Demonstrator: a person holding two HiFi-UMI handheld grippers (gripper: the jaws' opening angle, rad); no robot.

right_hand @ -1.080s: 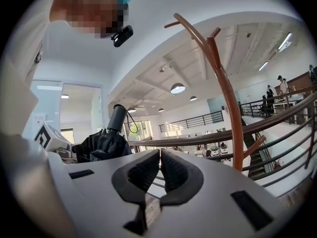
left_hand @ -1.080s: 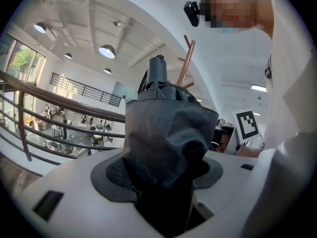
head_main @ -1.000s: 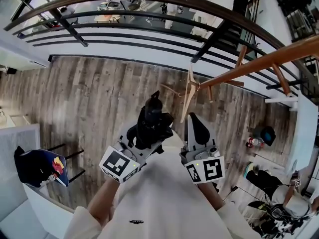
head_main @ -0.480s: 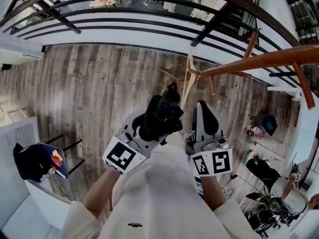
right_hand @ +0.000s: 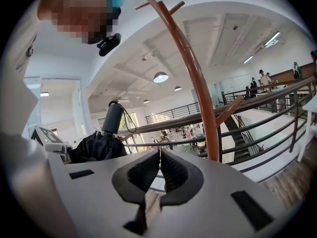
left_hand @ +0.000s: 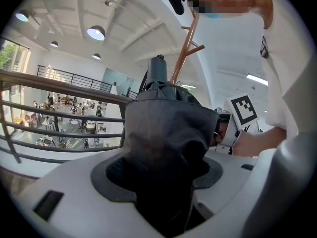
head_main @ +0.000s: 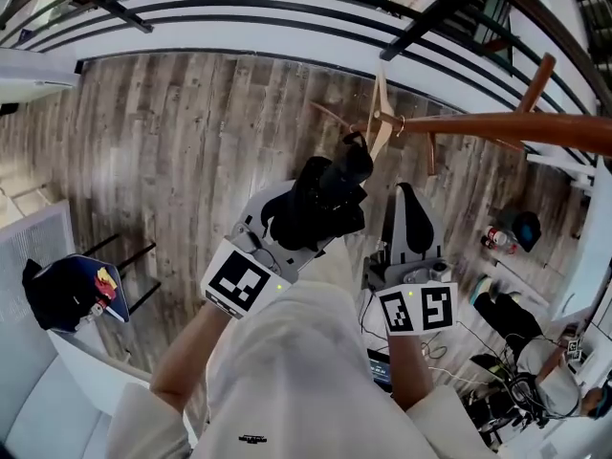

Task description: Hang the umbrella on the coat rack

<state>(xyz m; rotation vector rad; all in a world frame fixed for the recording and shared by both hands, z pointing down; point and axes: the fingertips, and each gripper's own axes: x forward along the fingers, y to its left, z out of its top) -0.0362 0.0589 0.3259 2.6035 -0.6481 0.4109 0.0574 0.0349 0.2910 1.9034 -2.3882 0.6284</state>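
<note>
Umbrella (head_main: pixel 325 197) was clamped in left gripper (head_main: pixel 287 235), long axis pointed forward. Coat rack (head_main: pixel 497 124) was noted just ahead-right of its handle. Right gripper (right_hand: pixel 159 170) was held jaws together, empty.

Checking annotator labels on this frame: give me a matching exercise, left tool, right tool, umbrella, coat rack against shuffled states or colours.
1 left tool
2 right tool
3 umbrella
4 coat rack

A brown pole with pegs
B jaws together, nothing between
C black, folded
D clamped on the umbrella

Pairs: 1-D, 2-B, 3-C, 4-A
</note>
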